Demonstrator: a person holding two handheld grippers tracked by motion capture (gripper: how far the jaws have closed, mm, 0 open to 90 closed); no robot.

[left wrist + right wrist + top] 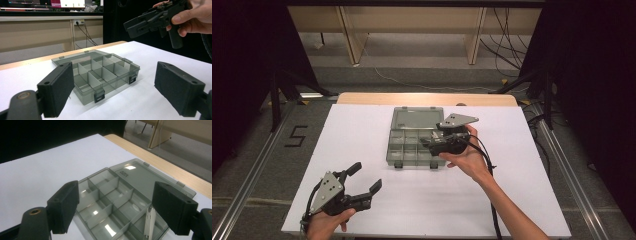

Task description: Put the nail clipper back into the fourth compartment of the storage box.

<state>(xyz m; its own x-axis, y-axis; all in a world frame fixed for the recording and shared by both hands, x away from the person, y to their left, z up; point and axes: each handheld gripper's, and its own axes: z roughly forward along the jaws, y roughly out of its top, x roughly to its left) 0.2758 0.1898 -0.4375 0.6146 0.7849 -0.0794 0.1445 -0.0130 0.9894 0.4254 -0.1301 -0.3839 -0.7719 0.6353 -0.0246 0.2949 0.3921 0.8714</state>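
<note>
A clear grey compartment box lies on the white sheet, its lid open flat toward the far edge. My right gripper hovers over the box's right side, open, nothing between its pads. Along its jaws, my right gripper looks down on the box, where a small white piece stands in one compartment. My left gripper rests near the front left, open and empty. Between the open jaws of my left gripper sits the box, with the right gripper above it.
The white sheet covers the table, with a wooden edge at the far side. Black curtains flank both sides. A "5" mark is on the floor at left. Cables trail from the right gripper.
</note>
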